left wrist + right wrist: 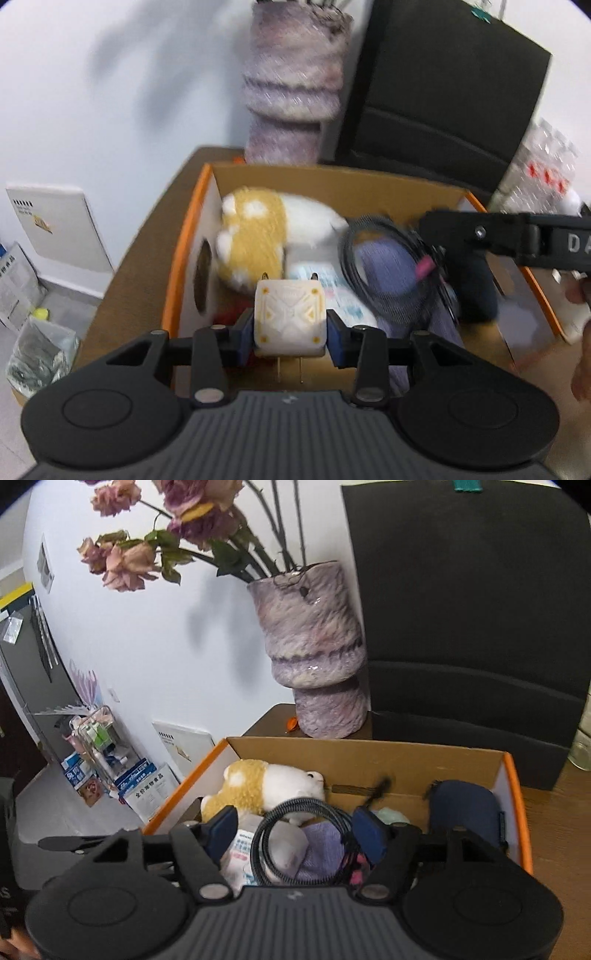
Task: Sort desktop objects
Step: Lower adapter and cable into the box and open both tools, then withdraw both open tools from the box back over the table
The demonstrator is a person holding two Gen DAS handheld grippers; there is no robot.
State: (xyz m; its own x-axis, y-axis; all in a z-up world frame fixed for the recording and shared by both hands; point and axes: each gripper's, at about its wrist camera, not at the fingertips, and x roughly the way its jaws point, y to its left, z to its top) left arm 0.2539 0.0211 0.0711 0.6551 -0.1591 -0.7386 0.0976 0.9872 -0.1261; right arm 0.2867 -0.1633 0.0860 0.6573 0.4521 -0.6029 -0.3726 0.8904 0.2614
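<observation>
A white plug-in charger [290, 314] with gold marks sits between the blue pads of my left gripper [290, 330], which is shut on it, just above the near end of an orange-edged cardboard box [332, 181]. In the box lie a yellow and white plush toy [255, 236], a coiled black cable [266, 834], a purple cloth [321, 845], a tissue pack [242, 853] and a navy pouch [465, 812]. My right gripper [295, 830] stands open over the box. The cable coil lies between and below its pads, and they do not press on it.
A purple vase [314, 653] with dried roses stands behind the box at the table's far edge. A black chair back [472, 609] rises to its right. Bare wooden table [554, 830] shows right of the box. Boxes and a clear organiser [96, 738] sit on the floor to the left.
</observation>
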